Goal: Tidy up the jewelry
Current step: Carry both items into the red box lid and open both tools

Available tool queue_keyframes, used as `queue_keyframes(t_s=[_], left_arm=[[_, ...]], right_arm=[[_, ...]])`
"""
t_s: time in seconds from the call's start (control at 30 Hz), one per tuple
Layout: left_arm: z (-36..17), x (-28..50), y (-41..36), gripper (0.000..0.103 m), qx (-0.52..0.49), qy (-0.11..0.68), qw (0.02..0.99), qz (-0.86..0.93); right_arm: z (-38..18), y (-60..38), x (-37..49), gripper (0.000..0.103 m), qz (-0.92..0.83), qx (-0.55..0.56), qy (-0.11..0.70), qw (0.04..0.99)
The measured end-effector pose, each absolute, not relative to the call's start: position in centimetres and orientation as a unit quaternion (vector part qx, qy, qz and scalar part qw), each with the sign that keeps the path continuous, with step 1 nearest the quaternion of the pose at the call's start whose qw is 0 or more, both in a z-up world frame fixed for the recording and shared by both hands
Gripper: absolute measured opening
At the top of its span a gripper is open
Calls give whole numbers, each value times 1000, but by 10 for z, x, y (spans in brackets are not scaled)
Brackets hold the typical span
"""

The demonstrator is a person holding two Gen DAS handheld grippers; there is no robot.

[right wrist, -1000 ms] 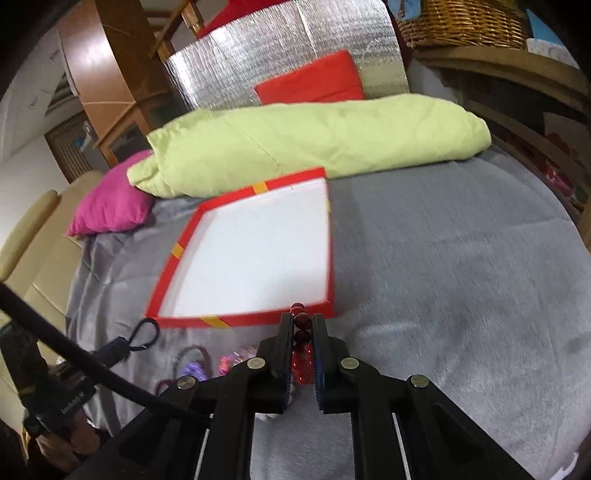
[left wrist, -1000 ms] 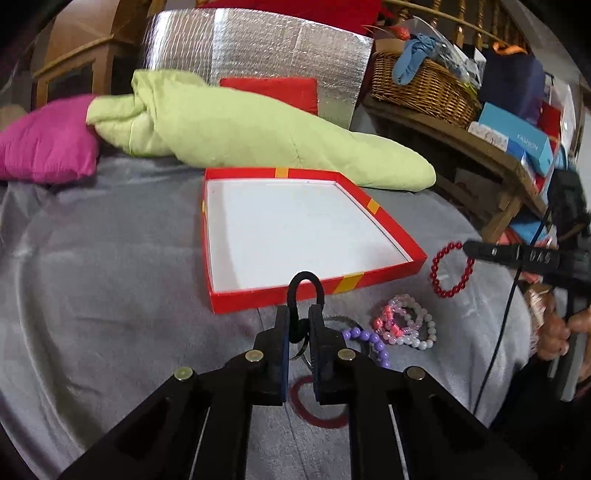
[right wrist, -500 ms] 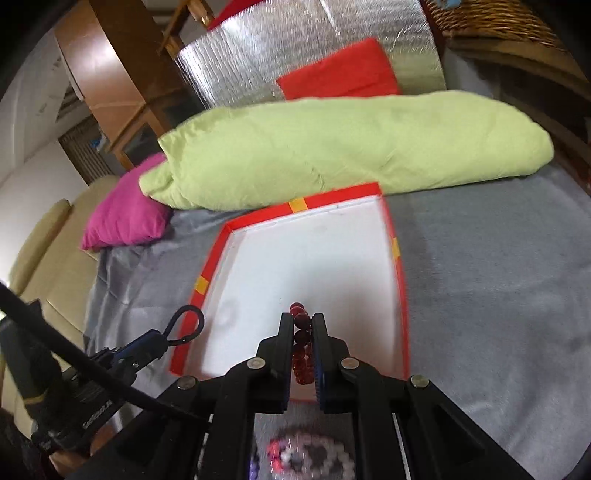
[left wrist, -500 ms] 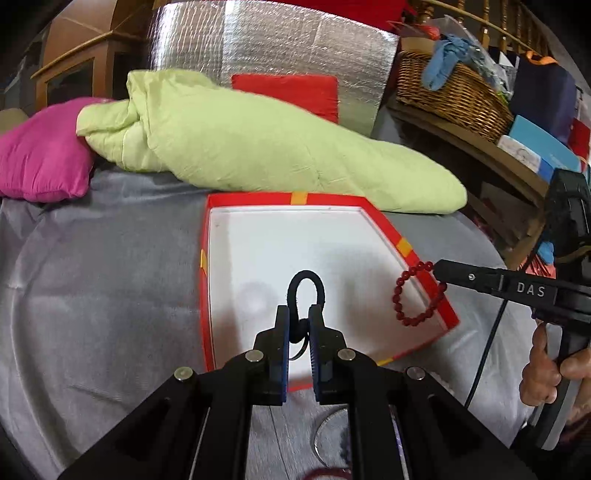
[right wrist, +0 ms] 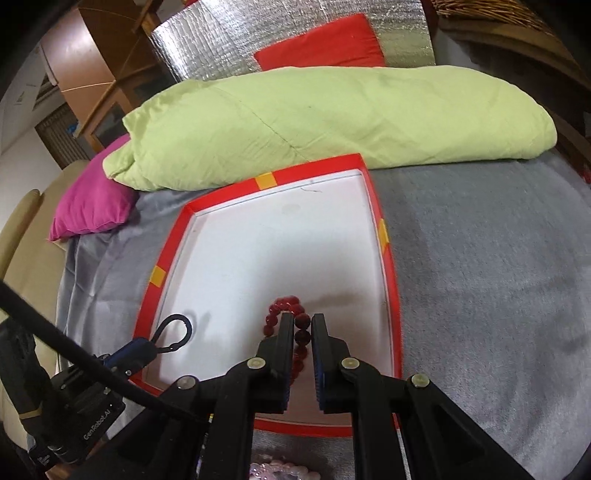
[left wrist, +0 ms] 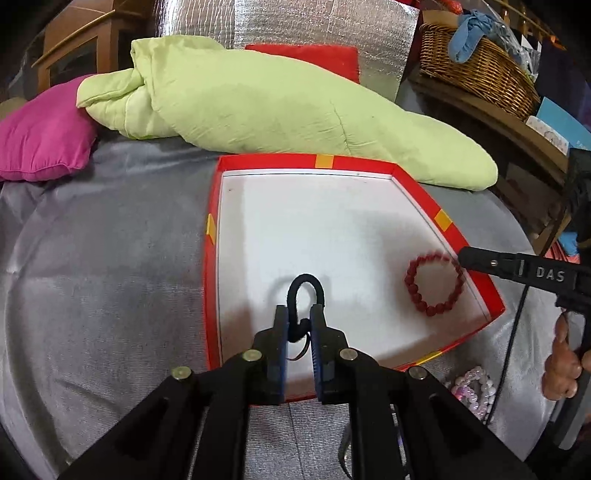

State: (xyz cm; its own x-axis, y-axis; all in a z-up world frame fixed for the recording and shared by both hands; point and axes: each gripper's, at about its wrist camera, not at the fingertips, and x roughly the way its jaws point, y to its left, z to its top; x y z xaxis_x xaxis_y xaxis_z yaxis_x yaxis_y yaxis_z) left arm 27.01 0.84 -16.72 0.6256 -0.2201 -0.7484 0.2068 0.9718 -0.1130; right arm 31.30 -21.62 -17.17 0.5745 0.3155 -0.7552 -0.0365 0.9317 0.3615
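A shallow red box with a white floor (left wrist: 212, 280) (right wrist: 388, 280) lies on the grey bed cover. My left gripper (left wrist: 299, 314) is over the box's near left part, its pads slightly apart around a black hair tie (left wrist: 304, 291) that still sits between them. My right gripper (right wrist: 303, 321) is over the box's near right part, pads slightly apart around a red bead bracelet (right wrist: 280, 310), which hangs low over the white floor (left wrist: 432, 284). A pink and white bead bracelet (left wrist: 474, 387) (right wrist: 280, 470) lies on the cover in front of the box.
A green folded quilt (left wrist: 280, 99) lies right behind the box, with a magenta pillow (left wrist: 44, 136) to its left. A red cushion (right wrist: 321, 44) and a silver foil panel (left wrist: 295, 26) stand behind. A wicker basket (left wrist: 476, 70) sits on a wooden shelf at right.
Both grippers have moved forward and lower over the box with their items. Both pairs of jaws have opened a little. The red bracelet has swung down towards the floor of the box.
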Motion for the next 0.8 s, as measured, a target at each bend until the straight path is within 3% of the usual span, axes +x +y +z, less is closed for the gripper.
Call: queue_keyframes(t_s=[0.1,0.2,0.27,0.33,0.5,0.53,0.73,0.8], left_arm=[[-168,270,11,17,-3,413,904,-111],[-164,267,15,36,2,405,909,-103],[-159,262,17,55,11,392,915,-95],[-153,258,22,64,16,378,922,-86],[-154,260,41,65,-9,390,918,-73],[-158,261,44,65,-19,400,913,-72],[-171,268,57,65,-52,431,899,-58],[-176,272,61,65,-75,442,892,-64]], right_arm=[[-167,-217,309,11,94,145,443,880],[-162,-219,303,20,88,136,439,884],[-158,-224,299,36,75,131,432,889],[-153,-232,295,49,60,135,422,894],[-159,-250,296,49,24,150,435,887],[-166,-253,299,48,17,155,450,879],[-191,-254,306,11,18,165,495,853],[-191,-251,304,6,20,161,492,855]])
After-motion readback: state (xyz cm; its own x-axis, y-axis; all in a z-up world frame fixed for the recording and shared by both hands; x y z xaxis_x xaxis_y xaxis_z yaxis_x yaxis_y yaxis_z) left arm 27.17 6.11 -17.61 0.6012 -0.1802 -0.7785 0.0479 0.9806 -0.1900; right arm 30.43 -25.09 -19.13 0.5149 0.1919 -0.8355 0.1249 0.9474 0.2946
